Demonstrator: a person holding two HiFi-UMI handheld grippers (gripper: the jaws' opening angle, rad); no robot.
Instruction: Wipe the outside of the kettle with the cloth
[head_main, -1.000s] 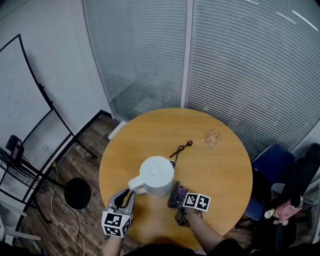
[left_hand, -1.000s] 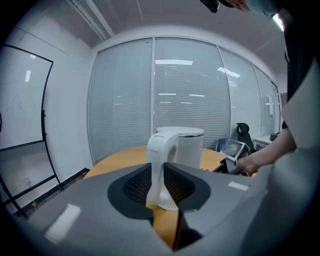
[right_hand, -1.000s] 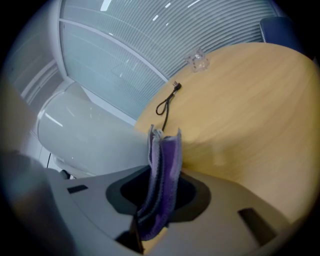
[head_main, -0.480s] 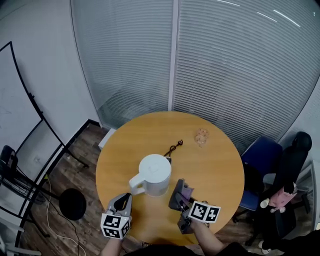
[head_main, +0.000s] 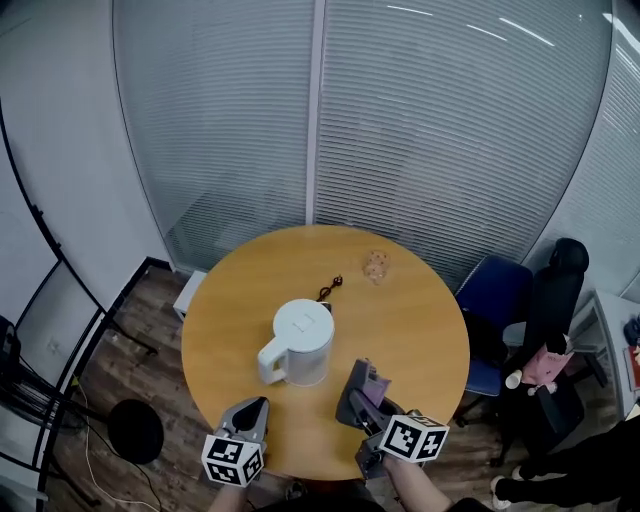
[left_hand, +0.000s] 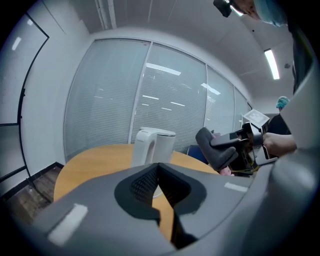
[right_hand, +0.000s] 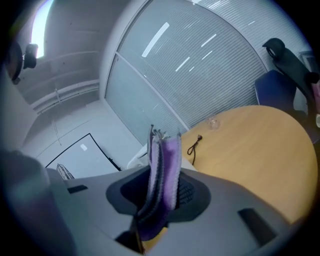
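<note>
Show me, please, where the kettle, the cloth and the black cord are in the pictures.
kettle (head_main: 303, 328): head view, on its white lid.
cloth (right_hand: 167, 170): right gripper view, on the upright purple fold.
cord (head_main: 329, 289): head view, on the middle of the black loop.

The head view looks steeply down from high above the round table (head_main: 420, 340). The left gripper view and right gripper view sit low, facing almost level across it. Head and left views share the kettle (head_main: 302, 342).

One kettle (head_main: 303, 338), one cloth (right_hand: 169, 166), one table (head_main: 420, 322), one cord (head_main: 330, 288), two claws (head_main: 251, 405) (head_main: 361, 379).
</note>
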